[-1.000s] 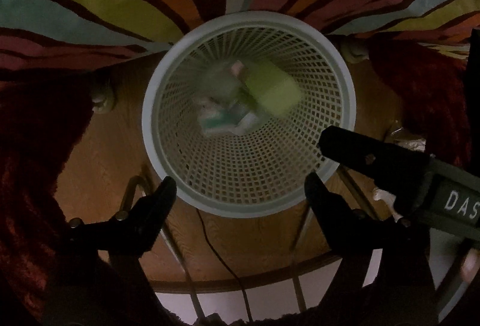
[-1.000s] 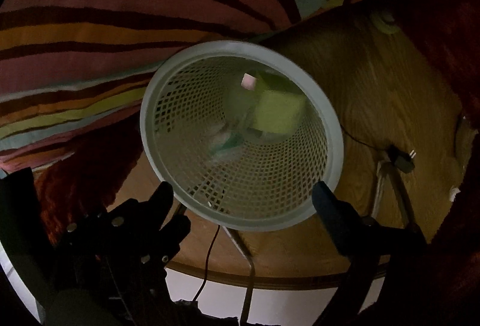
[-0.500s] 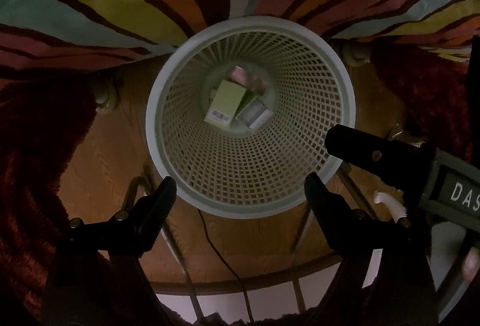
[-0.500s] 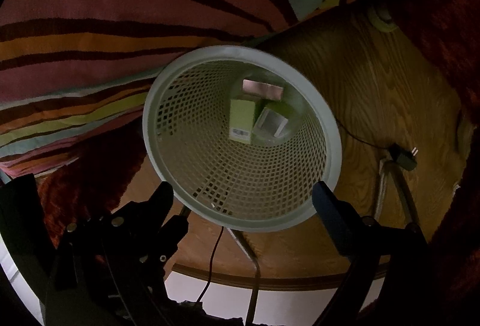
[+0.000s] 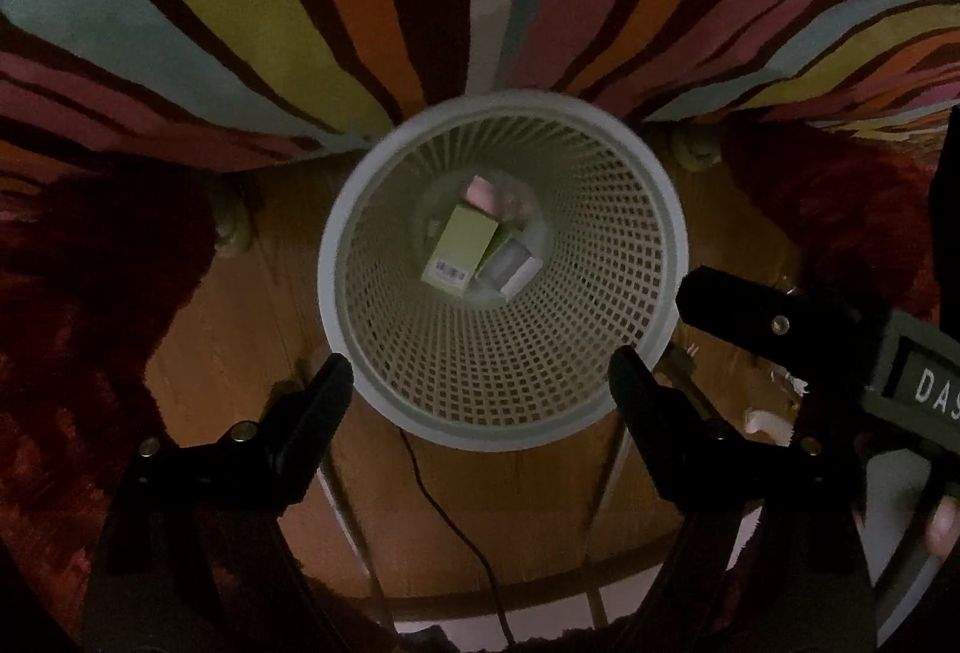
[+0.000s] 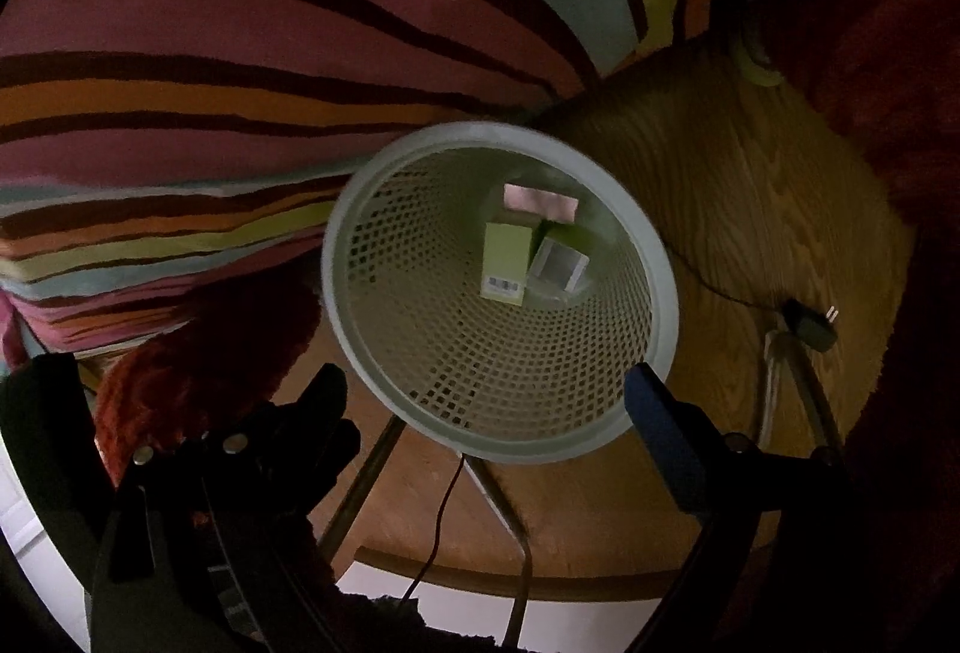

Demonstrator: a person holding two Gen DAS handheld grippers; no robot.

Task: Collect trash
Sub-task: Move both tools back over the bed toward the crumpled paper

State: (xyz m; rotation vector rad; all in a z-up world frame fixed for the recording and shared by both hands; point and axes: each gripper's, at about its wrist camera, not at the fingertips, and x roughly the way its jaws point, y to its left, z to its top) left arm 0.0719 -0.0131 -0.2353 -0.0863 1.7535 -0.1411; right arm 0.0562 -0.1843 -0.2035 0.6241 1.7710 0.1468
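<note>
Settling flat: lime-green cardboard box inside white mesh plastic wastebasket; both grippers hanging released, empty, wanting a straight lift clear.

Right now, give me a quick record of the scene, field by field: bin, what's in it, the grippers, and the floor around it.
bin: white mesh wastebasket, upright, on wood floor
contents: green box with barcode, grey-white box beside it, pink item behind, all at the bottom
left gripper: open, empty, above the bin
right gripper: open, empty, above the bin
surroundings: striped rug, red shaggy fabric, black cord, plug adapter
</note>
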